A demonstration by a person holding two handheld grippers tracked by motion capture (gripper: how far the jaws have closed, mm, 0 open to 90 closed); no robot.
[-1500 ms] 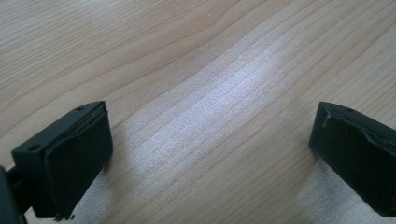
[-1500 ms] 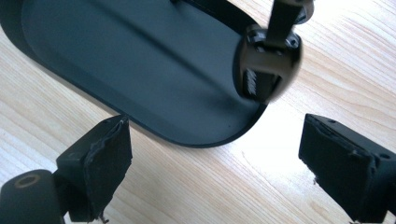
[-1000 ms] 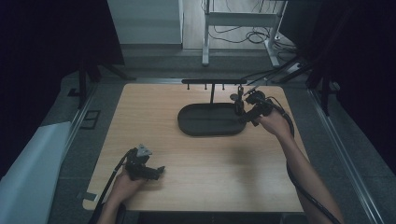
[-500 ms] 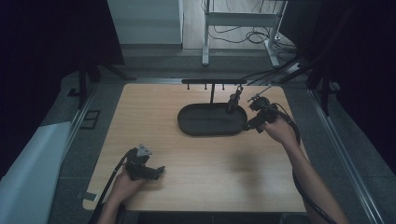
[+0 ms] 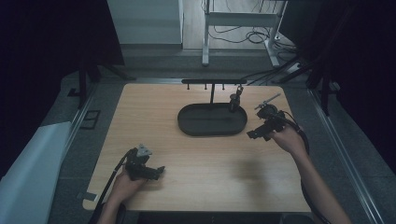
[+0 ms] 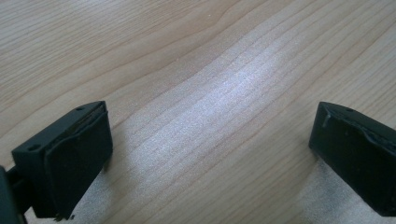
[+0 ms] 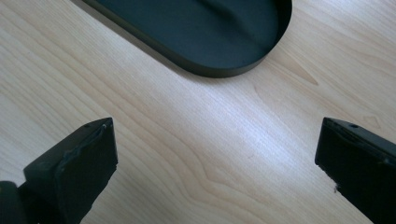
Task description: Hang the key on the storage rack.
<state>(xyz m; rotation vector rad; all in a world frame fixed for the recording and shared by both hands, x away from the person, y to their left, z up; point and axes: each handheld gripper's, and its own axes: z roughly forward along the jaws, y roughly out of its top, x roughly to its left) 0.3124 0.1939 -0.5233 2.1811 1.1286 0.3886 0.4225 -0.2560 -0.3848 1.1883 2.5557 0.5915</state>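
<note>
So the landmark is the black oval tray point(image 5: 212, 123) sitting toward the far middle of the wooden table point(image 5: 210, 172). A T-shaped stand point(image 5: 212, 84) rises from the tray's far edge, and a small dark object point(image 5: 234, 101) hangs from the bar's right end, dangling just over the tray's far right corner. I can't tell what it is, too small and dark.

The right gripper point(image 5: 258, 135) hovers just beside the tray's right end, a bit nearer the person, jaws spread wide with nothing between them. Its own view shows bare wood between the jaws and the tray's rounded rim point(image 7: 219, 70) just ahead. The left gripper point(image 5: 156, 173) rests on the table well apart from the tray, toward the near left, also wide open and empty, just wood grain point(image 6: 210, 116) between its jaws.

My read: the hanging piece looks placed, and the right hand is clear of it. To do this bit well, I'd keep the jaws fully open and keep that trailing cable away from the tray rim and the stand. One bump on that bar probably sets the hanging thing swinging.
</note>
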